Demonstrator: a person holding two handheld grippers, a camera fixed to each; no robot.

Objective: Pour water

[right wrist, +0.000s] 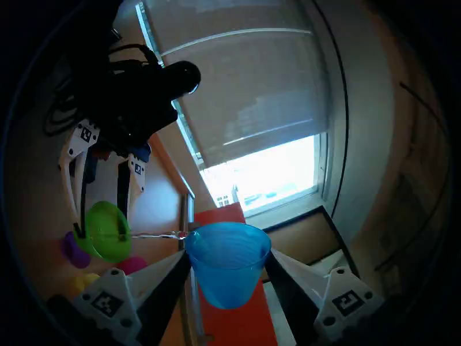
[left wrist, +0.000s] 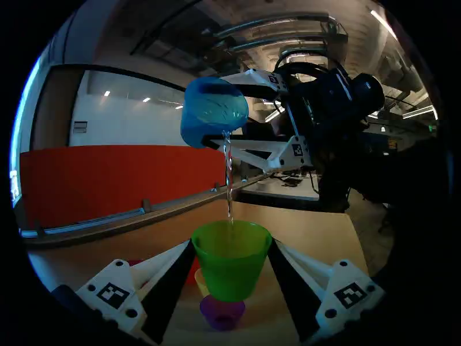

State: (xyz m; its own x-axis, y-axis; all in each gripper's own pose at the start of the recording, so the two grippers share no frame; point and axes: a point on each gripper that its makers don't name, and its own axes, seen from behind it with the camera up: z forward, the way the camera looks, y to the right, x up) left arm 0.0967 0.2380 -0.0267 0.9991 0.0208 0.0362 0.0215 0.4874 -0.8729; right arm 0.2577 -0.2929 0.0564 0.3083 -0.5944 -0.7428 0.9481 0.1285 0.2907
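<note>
In the left gripper view my left gripper (left wrist: 231, 262) is shut on a green cup (left wrist: 231, 265), held upright above the wooden table (left wrist: 311, 230). Above it the right gripper (left wrist: 245, 115) holds a blue cup (left wrist: 212, 112) tipped over, and a thin stream of water (left wrist: 228, 179) falls from its rim into the green cup. In the right gripper view my right gripper (right wrist: 228, 271) is shut on the blue cup (right wrist: 228, 262); water (right wrist: 155, 235) runs from its rim to the green cup (right wrist: 106, 230), which sits in the left gripper (right wrist: 104, 222).
Purple (left wrist: 222, 311), yellow (left wrist: 200, 281) and red cups lie on the table under the green cup; they show again as purple (right wrist: 74, 251), pink (right wrist: 132, 265) and yellow (right wrist: 85, 282). A red partition (left wrist: 115, 179) and rail (left wrist: 144, 210) border the table's far edge. A bright window (right wrist: 265, 173) stands behind.
</note>
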